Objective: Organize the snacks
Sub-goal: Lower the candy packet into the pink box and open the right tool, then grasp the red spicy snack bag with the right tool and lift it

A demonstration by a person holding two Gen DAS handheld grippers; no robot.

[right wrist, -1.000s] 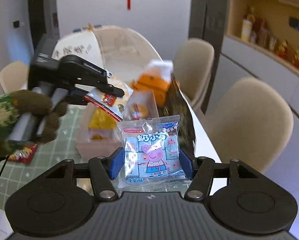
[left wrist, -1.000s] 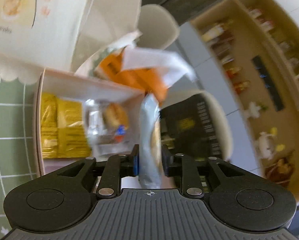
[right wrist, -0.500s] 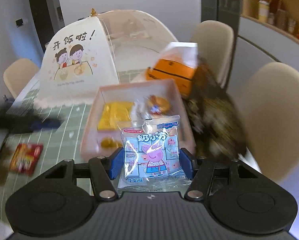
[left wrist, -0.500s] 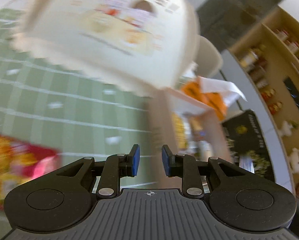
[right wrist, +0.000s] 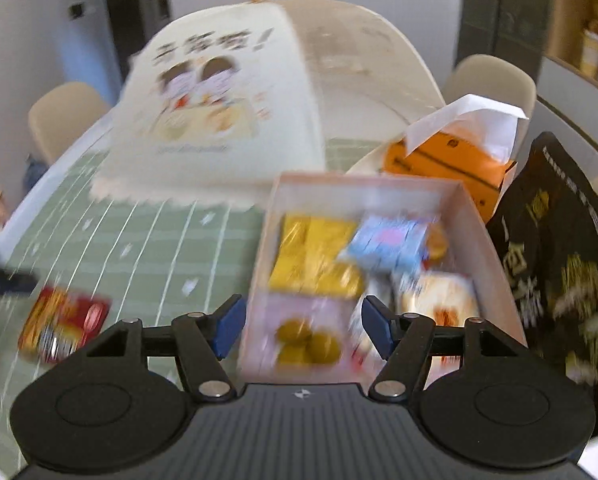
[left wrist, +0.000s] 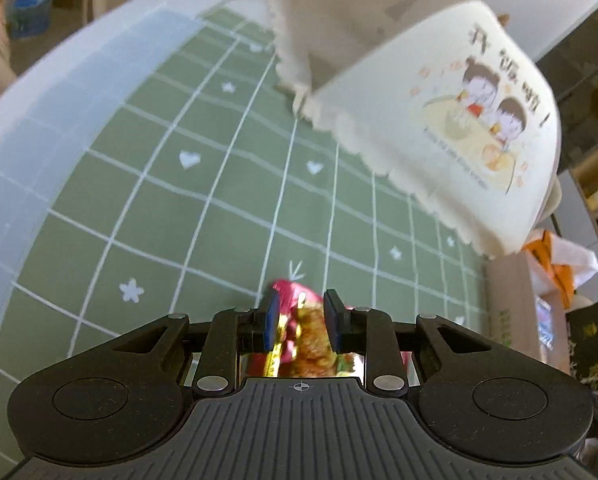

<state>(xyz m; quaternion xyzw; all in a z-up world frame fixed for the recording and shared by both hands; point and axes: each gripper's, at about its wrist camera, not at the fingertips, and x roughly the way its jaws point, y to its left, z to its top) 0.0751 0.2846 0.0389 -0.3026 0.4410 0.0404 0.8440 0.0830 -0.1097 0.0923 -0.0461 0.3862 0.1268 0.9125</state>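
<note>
Right wrist view: the right gripper (right wrist: 303,330) hung with its blue-padded jaws spread wide and nothing between them; they had just been opening, and the pale blue cartoon-printed snack packet (right wrist: 387,240) lay in the pink rectangular cardboard box (right wrist: 495,256) directly beyond the fingertips. Around that packet in the box sat yellow foil packets (right wrist: 311,252), a few round yellow-brown sweets (right wrist: 307,340) near the front wall, and a white wrapped cake (right wrist: 439,300). Right of the box stood a black printed bag (right wrist: 559,248), and behind it an orange carton with a white paper flap (right wrist: 447,160).

In the left wrist view, the left gripper (left wrist: 301,322) held its jaws narrow, hovering over a red and yellow crinkly snack packet (left wrist: 303,320) lying on the green grid-patterned tablecloth (left wrist: 159,200). The packet showed in the gap between the pads, but the frame could not settle whether they pressed on it or stood just above it. Beyond it rose a cream mesh food cover with a cartoon print (left wrist: 439,100).

By my reading, most of the sorting was done: several snacks were boxed, and this red packet appeared the only loose one left.
</note>
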